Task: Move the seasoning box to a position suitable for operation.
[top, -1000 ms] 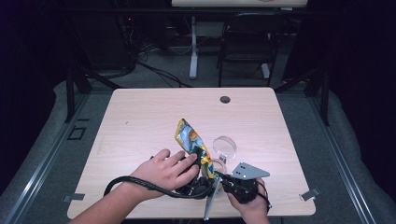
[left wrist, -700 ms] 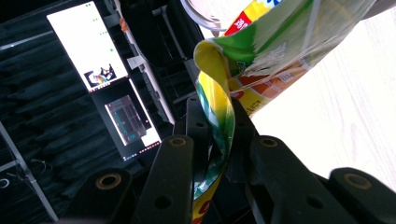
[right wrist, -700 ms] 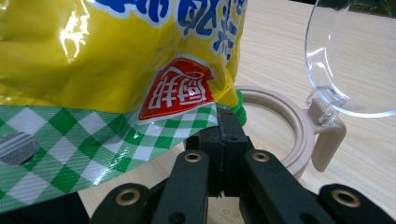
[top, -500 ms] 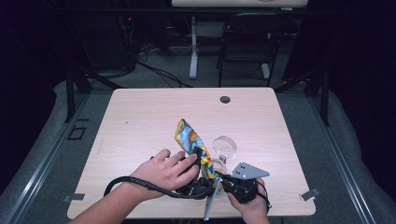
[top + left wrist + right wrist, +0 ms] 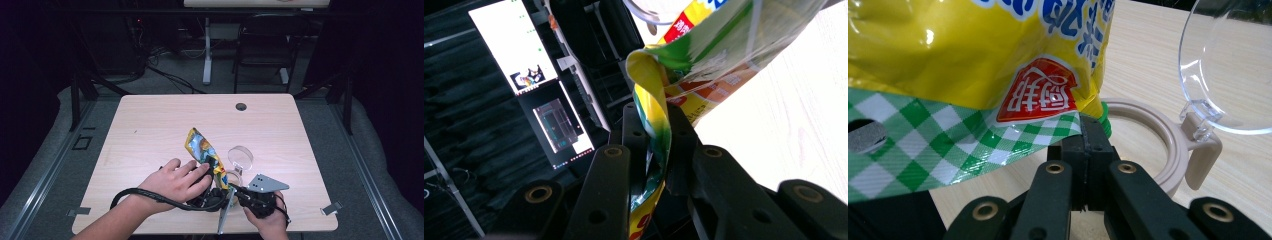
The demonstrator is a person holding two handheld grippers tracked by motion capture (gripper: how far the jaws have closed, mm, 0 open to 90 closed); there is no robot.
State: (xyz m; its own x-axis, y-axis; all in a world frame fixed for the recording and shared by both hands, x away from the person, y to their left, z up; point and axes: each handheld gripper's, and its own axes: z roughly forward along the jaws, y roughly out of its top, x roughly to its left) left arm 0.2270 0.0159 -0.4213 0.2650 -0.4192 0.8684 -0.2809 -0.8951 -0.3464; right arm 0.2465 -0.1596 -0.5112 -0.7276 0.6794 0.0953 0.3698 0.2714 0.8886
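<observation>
high view: snack bag slants up-left from the open-lidded container on the bench, both tools at its lower end.
left gripper view: left tool clamps the bag edge.
right gripper view: right tool pinches the bag's corner, container rim just beyond.

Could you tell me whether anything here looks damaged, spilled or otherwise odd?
No spill or tear is visible. The snack bag is pinched at its lower edge by both the left gripper and the right gripper, beside a container whose clear lid stands flipped open.
</observation>
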